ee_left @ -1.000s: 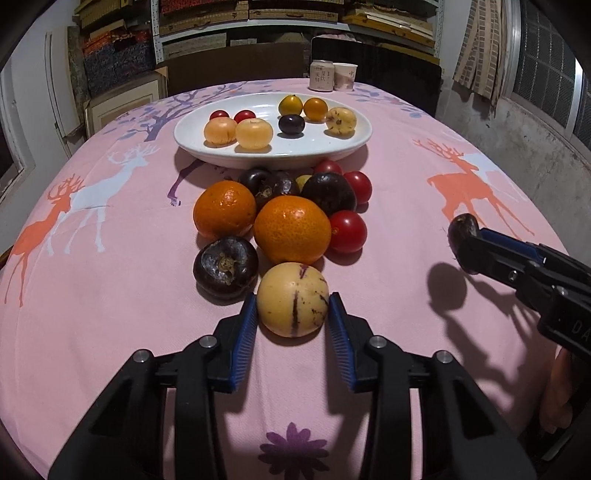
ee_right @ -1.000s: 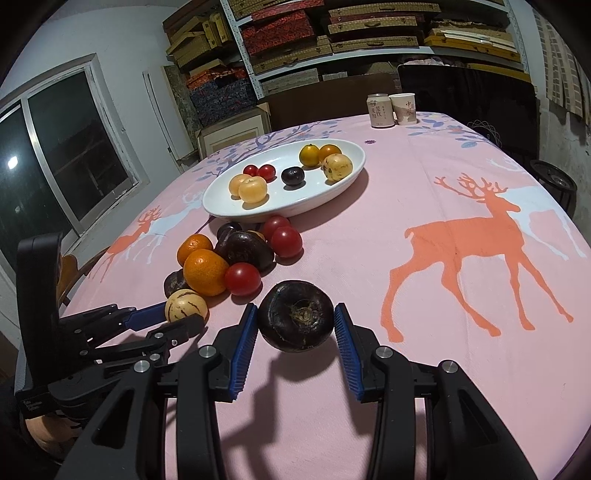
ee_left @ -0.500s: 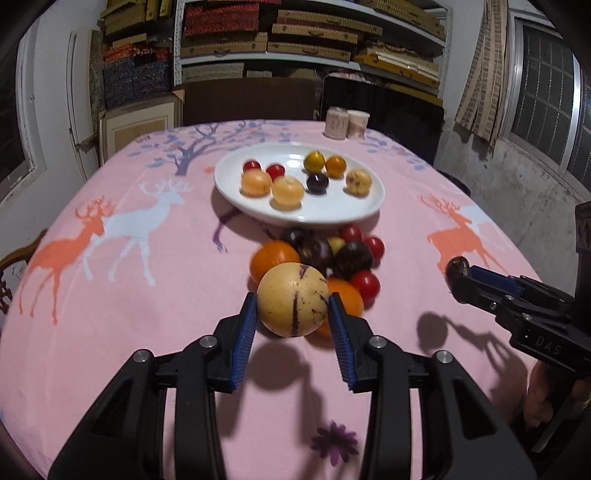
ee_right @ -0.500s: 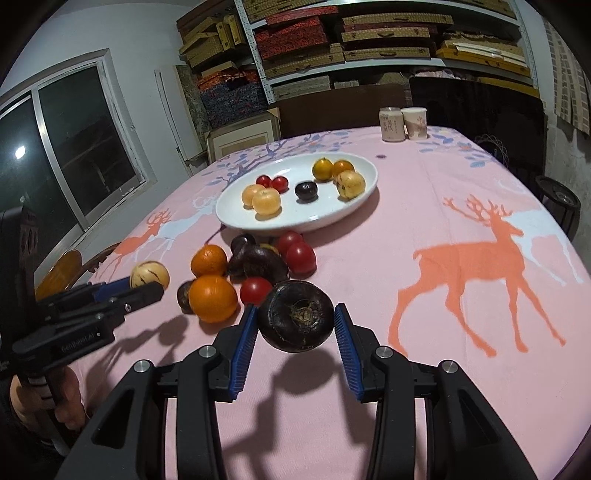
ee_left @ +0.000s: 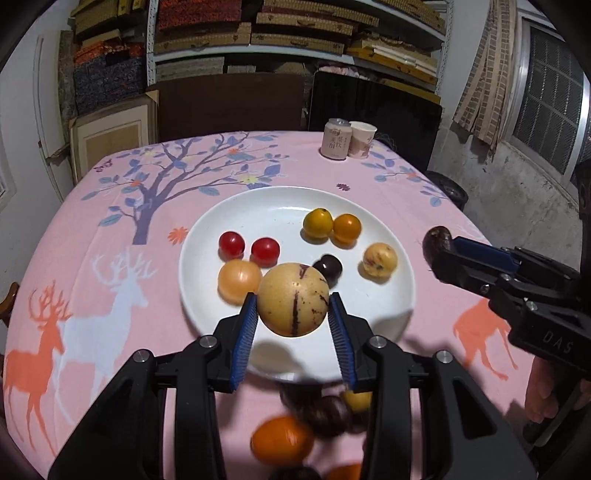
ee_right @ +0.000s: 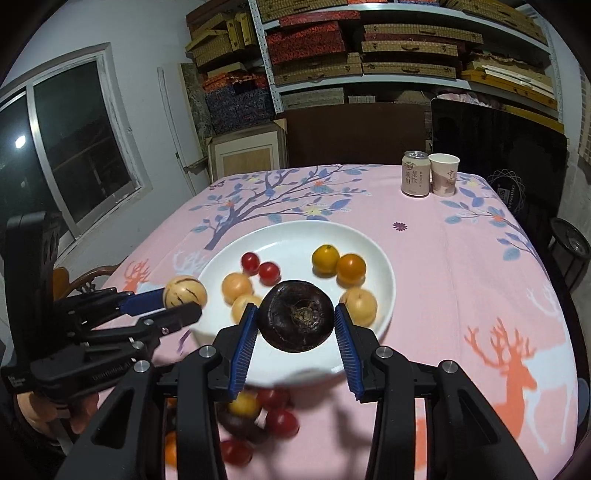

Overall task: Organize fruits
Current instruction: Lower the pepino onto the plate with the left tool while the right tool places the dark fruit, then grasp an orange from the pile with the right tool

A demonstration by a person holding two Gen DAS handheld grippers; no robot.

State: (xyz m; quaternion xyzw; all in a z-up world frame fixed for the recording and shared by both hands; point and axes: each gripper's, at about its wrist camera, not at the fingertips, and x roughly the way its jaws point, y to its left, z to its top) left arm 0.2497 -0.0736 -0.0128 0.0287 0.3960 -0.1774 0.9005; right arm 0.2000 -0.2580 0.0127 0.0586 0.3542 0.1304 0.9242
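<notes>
The plate [ee_left: 207, 236] sits mid-desk [ee_left: 110, 295] and holds small fruits. A can [ee_left: 335, 144] and cup [ee_left: 362, 139] stand side by side behind it. Loose fruit [ee_left: 282, 439] lies before the plate. Shelves [ee_left: 295, 29] stand behind the desk.

Striped yellow melon [ee_left: 293, 300] and dark fruit [ee_right: 296, 320] held above the white plate [ee_left: 221, 221].

Dim indoor light, blurred lower edge

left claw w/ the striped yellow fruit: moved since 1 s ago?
Yes. The left claw has carried the striped yellow fruit up off the cloth and forward, from the near side of the loose fruit pile to above the near rim of the white plate.
</notes>
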